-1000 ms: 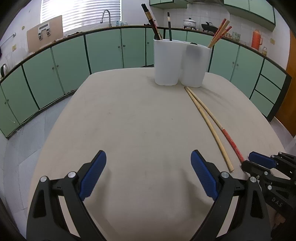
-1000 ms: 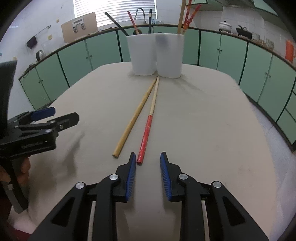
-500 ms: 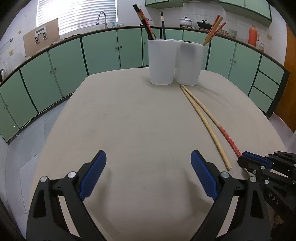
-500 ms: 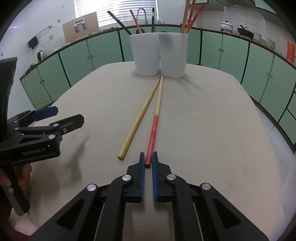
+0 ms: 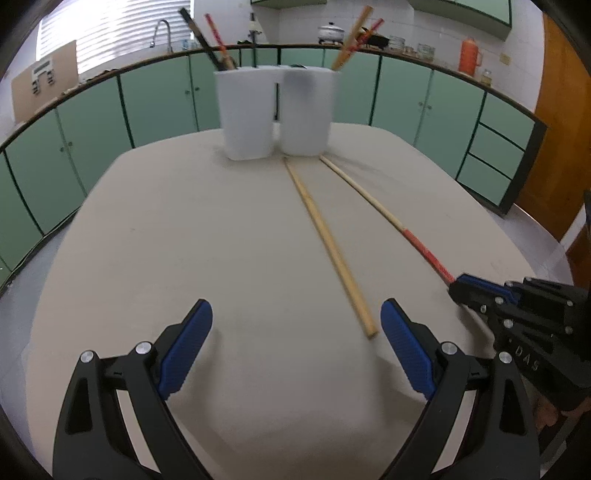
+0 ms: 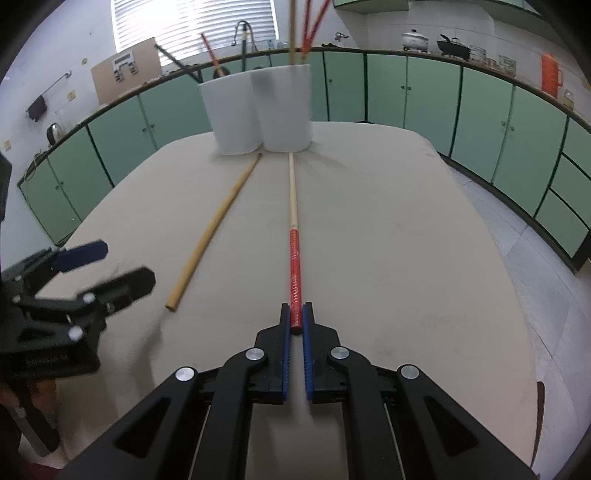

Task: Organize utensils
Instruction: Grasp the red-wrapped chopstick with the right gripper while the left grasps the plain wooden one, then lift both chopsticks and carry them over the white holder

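Right gripper (image 6: 296, 325), black with blue pads, pinches the red end of the red-handled wooden chopstick (image 6: 294, 236); the rest of that stick lies on the table, tip pointing at the holder. Left gripper (image 5: 295, 347) spread wide, low over the table, gripping nothing. Room: green kitchen cabinets (image 5: 159, 99) wrap around, a blinded window (image 6: 192, 26) with faucet behind, orange thermos (image 5: 470, 55) and pots on the counter. Beige rounded tabletop (image 5: 221, 240), matte, faintly scuffed. White plastic two-compartment utensil holder (image 5: 275, 114) at the far end, chopsticks upright in both cups. Plain bamboo chopstick (image 5: 328, 243) lies flat beside the red one, apart from it; near end just beside the left gripper's right pad.
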Demonstrator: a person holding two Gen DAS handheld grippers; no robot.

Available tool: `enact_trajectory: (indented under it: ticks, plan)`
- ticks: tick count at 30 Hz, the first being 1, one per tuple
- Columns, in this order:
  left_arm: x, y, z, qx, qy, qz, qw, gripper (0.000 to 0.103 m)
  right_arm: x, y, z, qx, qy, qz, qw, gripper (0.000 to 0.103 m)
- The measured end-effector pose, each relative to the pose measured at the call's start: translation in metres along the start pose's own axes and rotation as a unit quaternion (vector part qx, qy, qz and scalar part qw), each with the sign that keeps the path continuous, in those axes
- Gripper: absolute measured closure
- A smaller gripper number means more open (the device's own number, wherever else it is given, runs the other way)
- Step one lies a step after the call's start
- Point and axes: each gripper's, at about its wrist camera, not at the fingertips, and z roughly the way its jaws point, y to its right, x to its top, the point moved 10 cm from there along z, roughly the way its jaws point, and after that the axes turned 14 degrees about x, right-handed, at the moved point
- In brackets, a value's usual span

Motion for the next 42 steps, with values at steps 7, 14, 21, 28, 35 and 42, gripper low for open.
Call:
enact_trajectory:
  ticks: [7, 14, 21, 28, 35, 42]
  plan:
    - [-0.003, 0.016, 0.015, -0.009, -0.032, 0.004, 0.9994, 0.026, 0.001, 0.004, 0.000, 0.006, 0.003, 0.003, 1.000, 0.097]
    - [-0.001, 0.020, 0.017, 0.000, -0.031, 0.019, 0.9993, 0.042, 0.003, 0.003, 0.003, 0.004, -0.002, -0.003, 1.000, 0.097]
    - [0.002, 0.024, 0.014, 0.000, -0.022, 0.027, 0.9994, 0.085, 0.003, 0.000, 0.003, -0.009, -0.009, -0.020, 1.000, 0.097]
    - [0.002, 0.017, 0.012, -0.006, -0.021, 0.006, 0.9998, 0.097, 0.002, -0.002, 0.002, -0.016, -0.010, -0.028, 0.999, 0.097]
    - [0.003, 0.008, -0.001, 0.002, -0.005, 0.010, 0.9999, 0.097, 0.003, -0.006, -0.003, -0.021, -0.006, -0.043, 0.999, 0.097]
    - [0.019, -0.001, -0.028, 0.013, 0.031, 0.012, 0.9994, 0.097, 0.017, -0.016, -0.018, -0.021, 0.014, -0.066, 0.998, 0.097]
